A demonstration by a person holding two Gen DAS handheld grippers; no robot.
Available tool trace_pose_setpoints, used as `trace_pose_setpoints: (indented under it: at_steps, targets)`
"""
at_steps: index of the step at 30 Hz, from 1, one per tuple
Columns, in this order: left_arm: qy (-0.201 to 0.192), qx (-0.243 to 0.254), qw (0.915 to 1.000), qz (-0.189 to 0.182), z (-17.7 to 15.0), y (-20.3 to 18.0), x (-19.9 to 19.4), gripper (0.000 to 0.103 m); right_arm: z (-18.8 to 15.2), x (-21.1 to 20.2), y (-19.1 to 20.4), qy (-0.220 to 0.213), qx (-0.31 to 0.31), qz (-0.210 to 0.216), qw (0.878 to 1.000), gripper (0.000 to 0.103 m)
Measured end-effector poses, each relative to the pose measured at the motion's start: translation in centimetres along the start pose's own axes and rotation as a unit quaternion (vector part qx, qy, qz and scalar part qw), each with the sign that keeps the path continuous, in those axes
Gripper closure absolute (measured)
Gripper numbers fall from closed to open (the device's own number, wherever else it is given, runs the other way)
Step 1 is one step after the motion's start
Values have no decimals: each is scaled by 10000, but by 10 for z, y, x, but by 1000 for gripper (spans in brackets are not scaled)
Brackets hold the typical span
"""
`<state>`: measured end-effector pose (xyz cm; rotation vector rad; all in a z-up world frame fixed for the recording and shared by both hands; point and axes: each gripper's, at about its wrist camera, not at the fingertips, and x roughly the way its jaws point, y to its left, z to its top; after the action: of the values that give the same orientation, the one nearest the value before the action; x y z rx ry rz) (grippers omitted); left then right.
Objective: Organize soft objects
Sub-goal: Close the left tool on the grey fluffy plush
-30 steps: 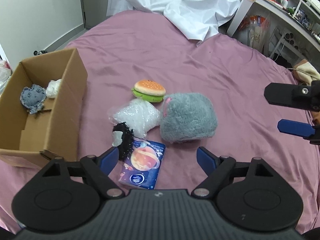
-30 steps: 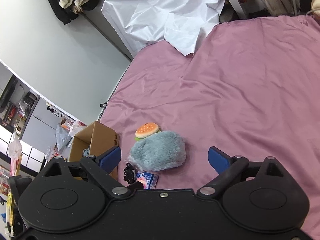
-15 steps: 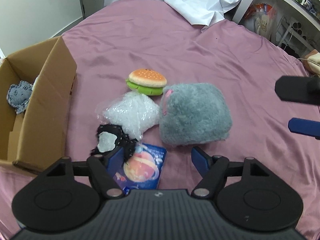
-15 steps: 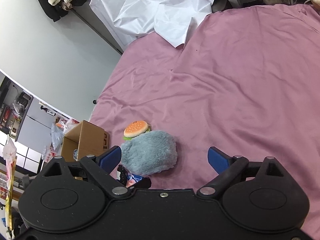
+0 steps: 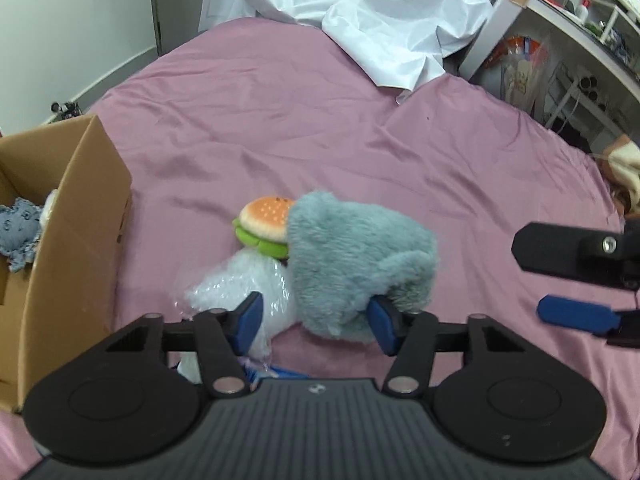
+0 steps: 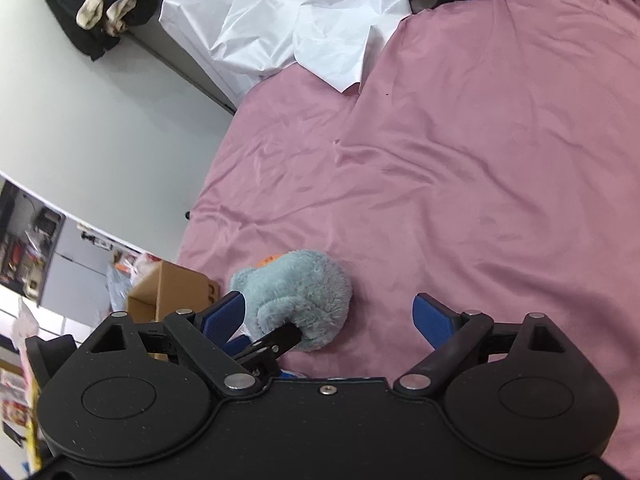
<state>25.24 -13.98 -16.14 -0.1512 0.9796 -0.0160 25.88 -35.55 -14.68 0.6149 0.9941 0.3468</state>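
1. Left wrist view: my left gripper (image 5: 316, 322) has just been closing its jaws; the grey plush (image 5: 352, 256) sits between them, bunched and lifted on the near side, right pad sunk into the fur, left pad against the clear plastic bag (image 5: 240, 284) beside it; so I'm clamped on the plush, jaws at a middling gap.
2. The plush: fluffy, blue-grey, long pile, rounded lump w/ a fold across the front; it lies mid-bed on the pink sheet (image 5: 360, 140), touching the burger toy (image 5: 264, 226) behind it & overlapping the bag.
3. Burger toy: orange bun, green lettuce rim, partly hidden by the fur.
4. Cardboard box (image 5: 80, 216) at left, open top; inside 1 grey-blue cloth toy (image 5: 18, 236) + 1 white bit, too cut off to name.
5. Count here: 1 plush, 1 burger, 1 bag, 1 box, 1 white cover (image 5: 368, 16) at the far end; my right gripper (image 5: 576, 280) shows at the right edge, apart from the pile.
6. Right wrist view: my right gripper (image 6: 328, 316) stands wide, nothing between the pads, over the sheet (image 6: 480, 160); plush (image 6: 300, 300) just left of centre, a left-gripper finger (image 6: 280, 338) pressed into it; box (image 6: 172, 292) beyond; white cover (image 6: 300, 20) at top.
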Motion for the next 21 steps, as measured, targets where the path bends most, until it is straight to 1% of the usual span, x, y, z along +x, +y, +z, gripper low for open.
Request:
trace_pose_setpoints:
  at_steps: [2,4,6,10,13,16,21]
  targets:
    - [-35,-89,9999,-30,5,3,3,56,2,5,-2,10,157,106,9998,18]
    - [-64,-168,9997,-169,10,6,6,63,4,10,-5,35,337,205,9992,21]
    - [-69,-238,9992,-302,13,9,8,72,6,16,-7,42,474,253,9985,26]
    - [-78,-335,9984,-441,19,11,11,73,7,32,-10,154,667,317,9972,28]
    - [-70,-352,9980,-513,22,10,13,74,6,43,-10,240,755,364,9962,33]
    - [-47,-413,9974,-586,26,12,13,75,6,50,-11,208,837,401,9955,36]
    - [31,-370,9973,-630,31,10,11,75,5,62,-21,148,1141,364,9927,46]
